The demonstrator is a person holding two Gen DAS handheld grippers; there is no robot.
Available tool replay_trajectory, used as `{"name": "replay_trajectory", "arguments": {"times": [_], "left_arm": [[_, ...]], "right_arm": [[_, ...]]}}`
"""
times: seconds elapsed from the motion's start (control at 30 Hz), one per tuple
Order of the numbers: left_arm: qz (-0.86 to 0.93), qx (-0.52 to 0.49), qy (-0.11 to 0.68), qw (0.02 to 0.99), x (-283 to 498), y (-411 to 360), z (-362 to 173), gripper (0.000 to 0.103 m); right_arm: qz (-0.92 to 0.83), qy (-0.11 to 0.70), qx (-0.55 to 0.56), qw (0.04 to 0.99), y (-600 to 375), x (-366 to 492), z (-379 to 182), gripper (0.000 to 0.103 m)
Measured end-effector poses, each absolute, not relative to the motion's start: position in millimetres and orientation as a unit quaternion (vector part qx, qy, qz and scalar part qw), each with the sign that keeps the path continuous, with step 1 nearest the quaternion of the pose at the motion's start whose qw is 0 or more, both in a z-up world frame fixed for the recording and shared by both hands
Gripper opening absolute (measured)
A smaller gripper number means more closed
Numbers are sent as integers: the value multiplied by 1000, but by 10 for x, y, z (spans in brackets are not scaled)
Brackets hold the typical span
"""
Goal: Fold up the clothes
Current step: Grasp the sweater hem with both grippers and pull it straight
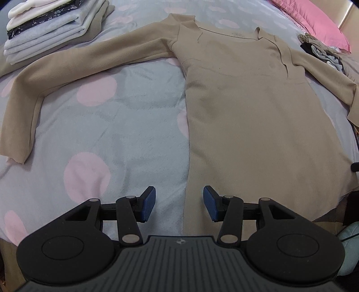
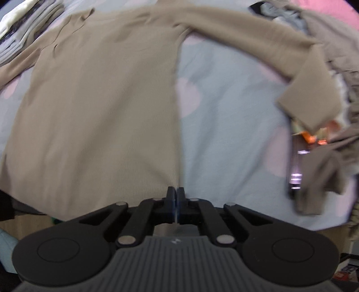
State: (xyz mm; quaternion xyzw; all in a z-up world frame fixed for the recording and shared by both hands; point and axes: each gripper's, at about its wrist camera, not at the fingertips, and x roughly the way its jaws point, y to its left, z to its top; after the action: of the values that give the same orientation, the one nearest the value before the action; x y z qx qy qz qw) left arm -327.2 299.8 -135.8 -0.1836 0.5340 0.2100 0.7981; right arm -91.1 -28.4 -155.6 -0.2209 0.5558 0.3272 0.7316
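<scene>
**Entry: beige long-sleeved dress, flat on bed, fold not yet begun**

Item: beige dress (image 1: 242, 107), spread face-up across the bed (image 1: 107, 125), collar toward the far edge, hem at the near edge, both sleeves out sideways.

Left tool (image 1: 179, 203): wide open, holding nothing, poised over the dress's left side seam near the hem.

Right tool (image 2: 177, 197): pads pressed together at the right side seam by the hem; I judge it pinches the fabric edge, though blur leaves this uncertain.

Risks, as I judge them:
- Right tool may hold one layer only, so the dress would separate when lifted.
- Lifting one corner alone would drag and skew the body.
- The right sleeve (image 2: 309, 89) ends beside the loose clothes pile (image 2: 336, 56) and could snag it.

View differences: the left wrist shows collar, left sleeve (image 1: 31, 101), folded stack (image 1: 49, 29) at the far left corner, and pink pillow (image 1: 314, 18). The right wrist alone shows the right cuff and clutter past the bed's right edge.
</scene>
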Motion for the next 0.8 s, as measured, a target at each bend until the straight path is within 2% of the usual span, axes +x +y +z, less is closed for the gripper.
{"name": "replay_trajectory", "arguments": {"times": [0.13,0.3,0.43,0.53,0.6,0.67,0.8], "left_arm": [[210,-185,538,795,-3267,3008,-1370,45],[192,-197,552,787,-3279,3010,-1426,47],[174,-200,578,772,-3258,2962,-1562,38],[160,-183,598,764,-3215,2864,-1668,37],[158,-152,604,766,-3172,2762,-1693,30],[147,-149,598,774,-3170,2711,-1623,3],[125,-173,568,795,-3239,2714,-1324,2]], "right_arm": [[306,581,-231,718,-376,-881,-1672,1],[308,568,-269,714,-290,-970,-1781,1],[310,569,-268,713,-250,-1014,-1787,1],[311,567,-272,713,-240,-1033,-1799,2],[314,566,-270,713,-241,-1036,-1777,2],[318,565,-265,714,-257,-1010,-1745,2],[332,562,-244,717,-299,-962,-1541,1]]}}
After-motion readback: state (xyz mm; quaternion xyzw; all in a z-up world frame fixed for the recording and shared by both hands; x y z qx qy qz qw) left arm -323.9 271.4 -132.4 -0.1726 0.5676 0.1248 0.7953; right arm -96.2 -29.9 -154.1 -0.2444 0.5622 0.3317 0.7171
